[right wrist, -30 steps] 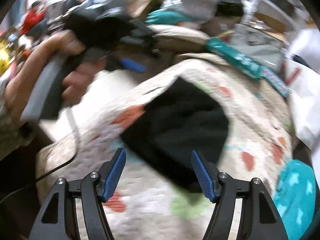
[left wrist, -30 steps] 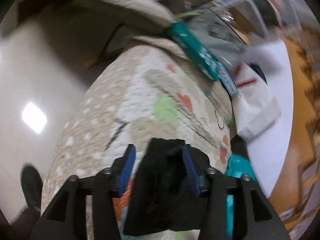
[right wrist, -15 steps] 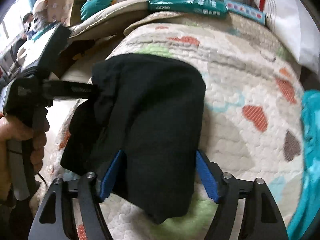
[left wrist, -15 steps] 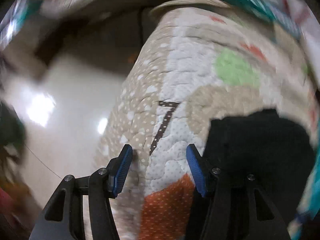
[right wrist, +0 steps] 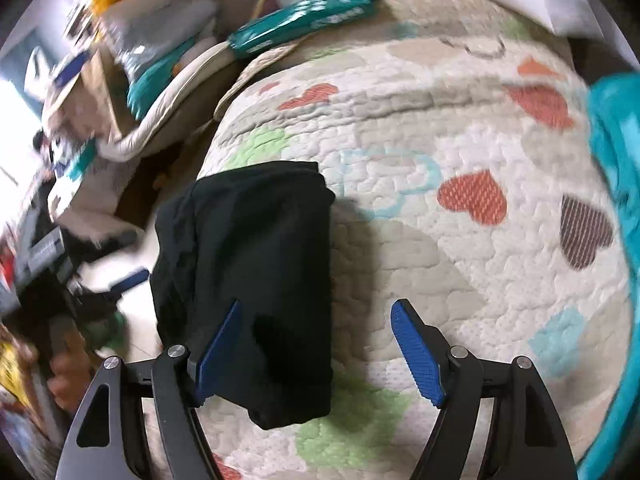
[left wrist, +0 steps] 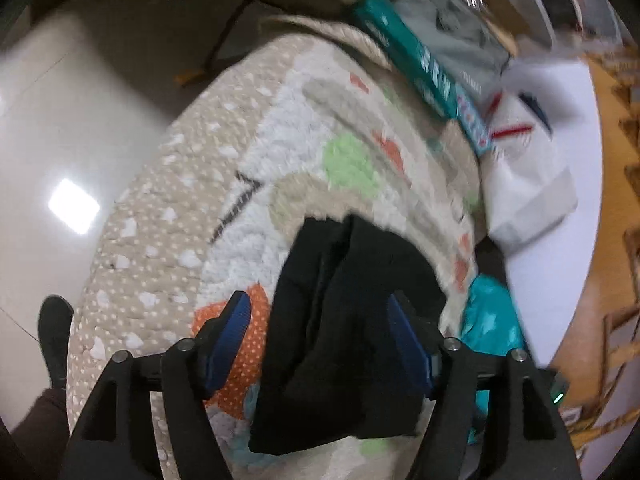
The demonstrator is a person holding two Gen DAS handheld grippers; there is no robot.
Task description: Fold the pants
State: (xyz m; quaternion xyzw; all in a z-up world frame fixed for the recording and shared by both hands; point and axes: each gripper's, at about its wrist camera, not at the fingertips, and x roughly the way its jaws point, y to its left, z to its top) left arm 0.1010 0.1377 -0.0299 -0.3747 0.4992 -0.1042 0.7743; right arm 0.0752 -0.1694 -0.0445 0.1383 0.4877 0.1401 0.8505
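The black pants [left wrist: 344, 320] lie folded into a compact bundle on a quilted heart-patterned blanket [left wrist: 240, 184]. In the left wrist view my left gripper [left wrist: 320, 340] is open, its blue pads on either side of the bundle without pinching it. In the right wrist view the pants [right wrist: 256, 264] lie as a neat rectangle at the blanket's [right wrist: 460, 240] left edge. My right gripper [right wrist: 316, 348] is open and empty; its left pad overlaps the pants' near end, its right pad is over bare blanket.
A teal packet [left wrist: 412, 64] and white bags [left wrist: 528, 184] lie at the blanket's far edge. A teal cloth [right wrist: 616, 168] lies on the right. Shiny floor [left wrist: 60, 140] drops off to the left. Cluttered boxes [right wrist: 100, 60] stand far left.
The left gripper swung back so that the bundle sits between its open pads. The right gripper drew back and shifted right; the pants now lie flat on the blanket.
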